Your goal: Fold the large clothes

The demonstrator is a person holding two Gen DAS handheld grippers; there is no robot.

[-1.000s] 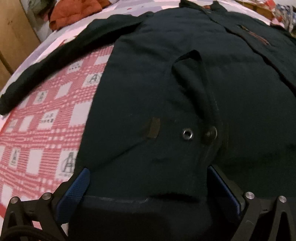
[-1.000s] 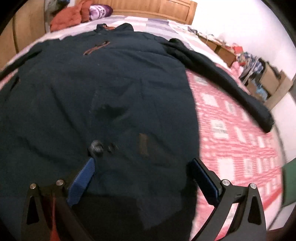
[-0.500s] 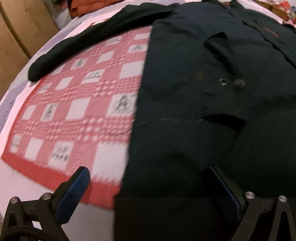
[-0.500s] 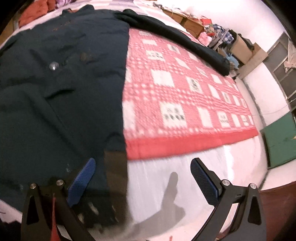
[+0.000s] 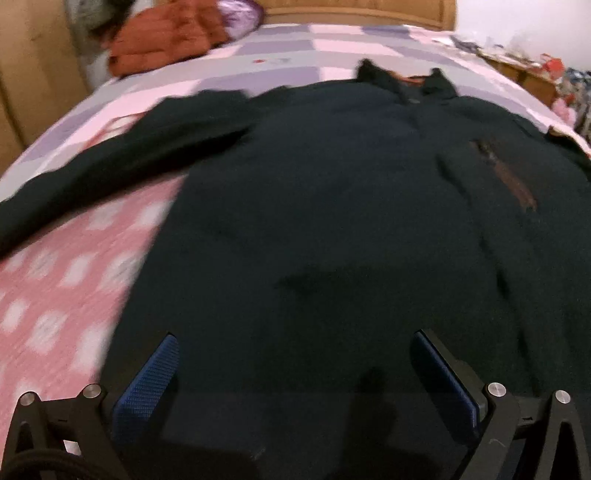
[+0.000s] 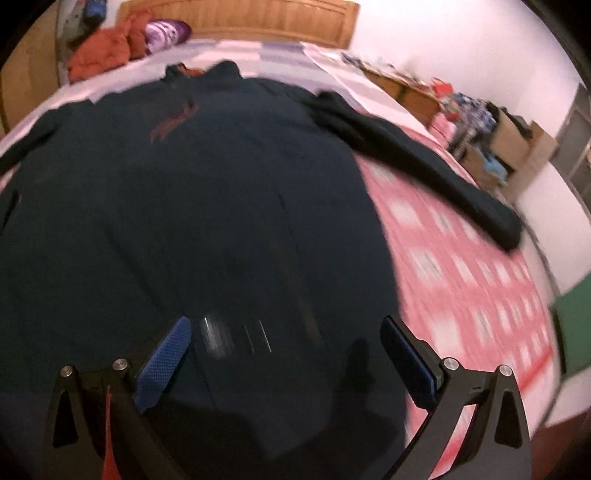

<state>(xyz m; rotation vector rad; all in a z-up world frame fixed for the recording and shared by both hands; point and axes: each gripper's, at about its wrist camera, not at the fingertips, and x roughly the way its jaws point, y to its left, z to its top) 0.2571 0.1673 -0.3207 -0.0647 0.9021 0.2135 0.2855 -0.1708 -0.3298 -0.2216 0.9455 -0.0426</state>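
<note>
Blue textured pads line both fingers of the left hand-held gripper (image 5: 295, 369), which stands spread wide with nothing between them, low over the hem end of the dark coat (image 5: 332, 221). Right hand-held gripper (image 6: 288, 354) likewise released, its fingers apart over the same lower part of the garment; blurred metal snaps (image 6: 218, 336) show just beyond its left pad.

Coat lies flat, front up, on the bed (image 5: 288, 48), collar (image 6: 201, 72) toward the wooden headboard (image 6: 240, 18). A reddish zip or trim line (image 5: 506, 177) runs down the chest. Left sleeve (image 5: 110, 170) stretches out over the red-and-white checked blanket (image 5: 55, 280); right sleeve (image 6: 424, 162) extends across the same blanket toward the bed's far edge.

Near the headboard: an orange garment (image 5: 159, 40) bunched beside a purple patterned item (image 6: 166, 33). Cardboard boxes and clutter (image 6: 498, 136) line the wall. Both views are motion-blurred.
</note>
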